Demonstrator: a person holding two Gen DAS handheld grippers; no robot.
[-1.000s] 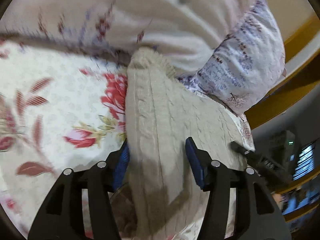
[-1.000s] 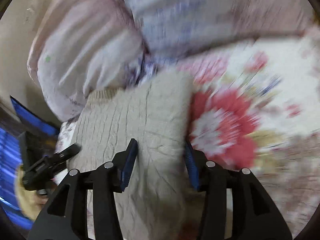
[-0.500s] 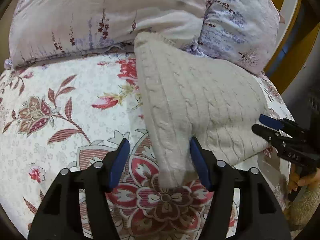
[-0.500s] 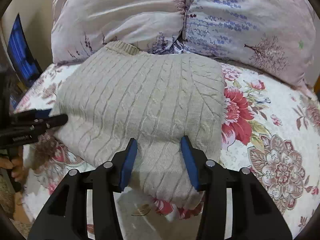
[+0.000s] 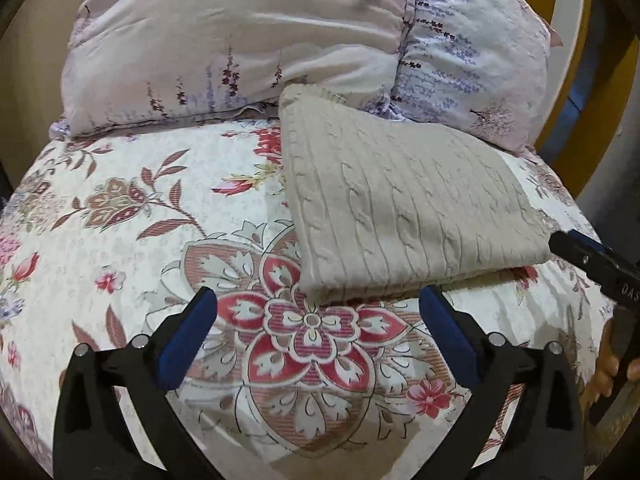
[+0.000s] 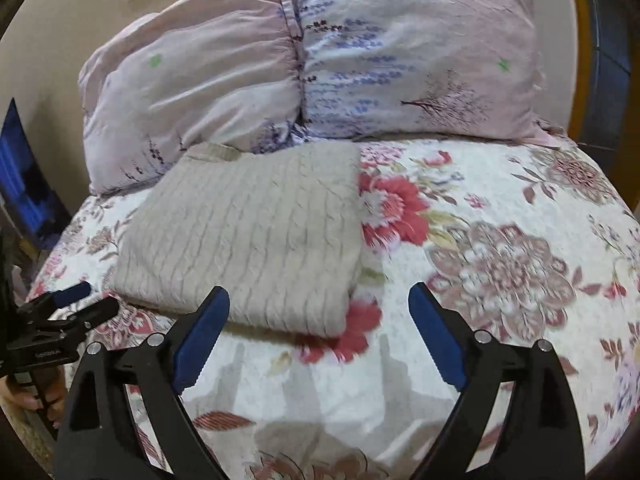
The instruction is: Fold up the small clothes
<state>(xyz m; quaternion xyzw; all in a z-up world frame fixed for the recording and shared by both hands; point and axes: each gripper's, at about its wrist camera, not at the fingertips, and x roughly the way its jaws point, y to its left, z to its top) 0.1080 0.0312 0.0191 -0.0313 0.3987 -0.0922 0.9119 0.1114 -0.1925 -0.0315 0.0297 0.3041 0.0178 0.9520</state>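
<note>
A beige cable-knit sweater lies folded in a flat rectangle on the floral bedsheet, its collar end against the pillows. It also shows in the right wrist view. My left gripper is open and empty, just in front of the sweater's near edge. My right gripper is open and empty, just in front of the sweater's near right corner. The right gripper's tips show at the right edge of the left wrist view, and the left gripper shows at the left edge of the right wrist view.
Two pale floral pillows lean at the head of the bed behind the sweater. A yellow wooden frame stands to the right. A blue screen glows at the far left.
Both grippers have let go of the sweater, opened wide and pulled back toward the near edge. The sweater's lifted lower half now lies flat as a folded rectangle.
</note>
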